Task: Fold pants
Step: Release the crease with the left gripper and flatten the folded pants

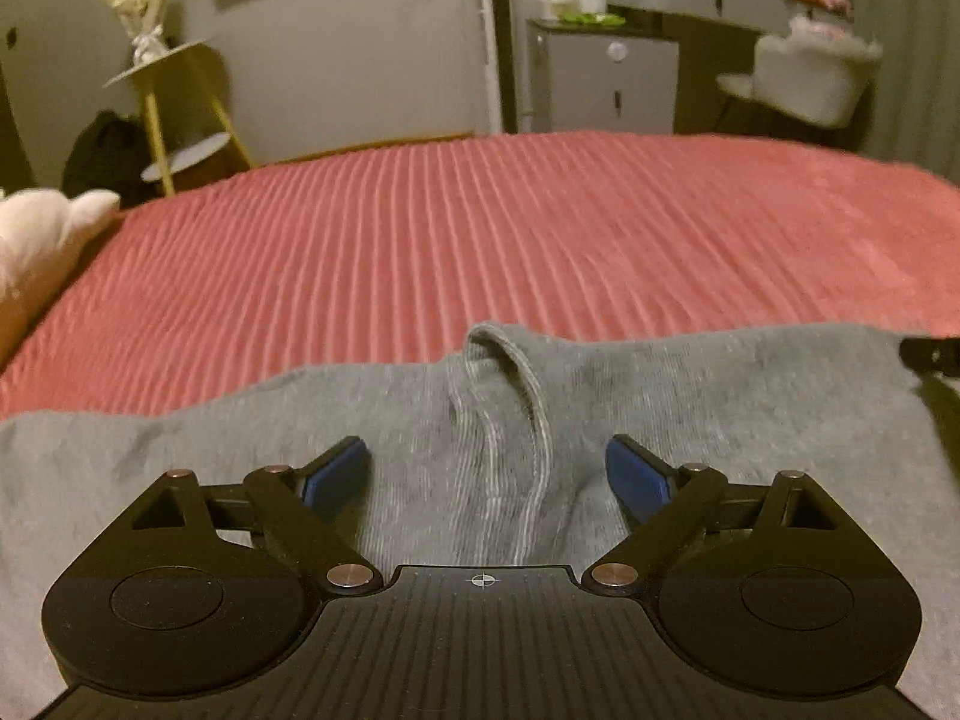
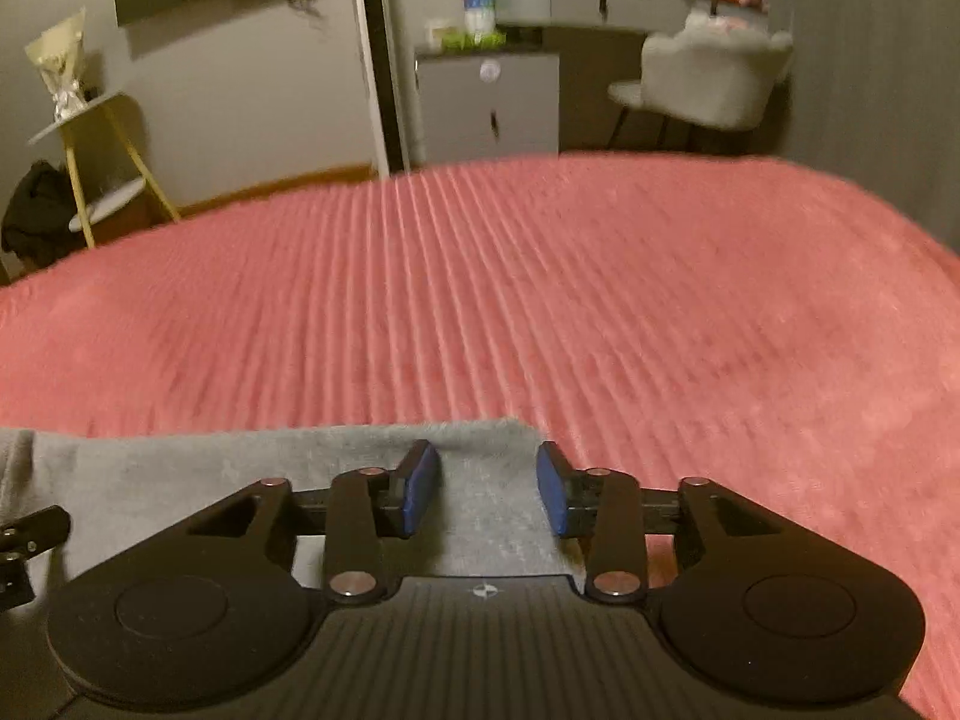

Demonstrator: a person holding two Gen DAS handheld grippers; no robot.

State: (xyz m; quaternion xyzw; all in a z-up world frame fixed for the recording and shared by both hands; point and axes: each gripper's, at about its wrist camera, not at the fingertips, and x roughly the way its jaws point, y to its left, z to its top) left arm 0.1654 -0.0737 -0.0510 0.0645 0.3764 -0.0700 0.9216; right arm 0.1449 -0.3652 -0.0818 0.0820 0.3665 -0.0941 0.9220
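While grey knit pants (image 1: 480, 420) lie along the near edge of the ribbed red bedspread (image 1: 480, 228), left gripper (image 1: 486, 480) and right gripper (image 2: 489, 492) hover above them, fingers spread, gripping nothing; bedspread beyond lies bare.

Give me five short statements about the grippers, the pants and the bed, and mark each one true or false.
1. The pants are grey and lie on a red ribbed bedspread. True.
2. The left gripper is clamped shut on a fold of cloth. False: its blue pads stand wide apart over a raised seam ridge of the pants, gripping nothing.
3. The right gripper is open over a corner of the grey fabric. True: the pants' edge ends just past its right pad.
4. The pants are already folded into a neat stack. False: they lie spread out in one rumpled layer.
5. A pale chair stands beyond the far edge of the bed. True.
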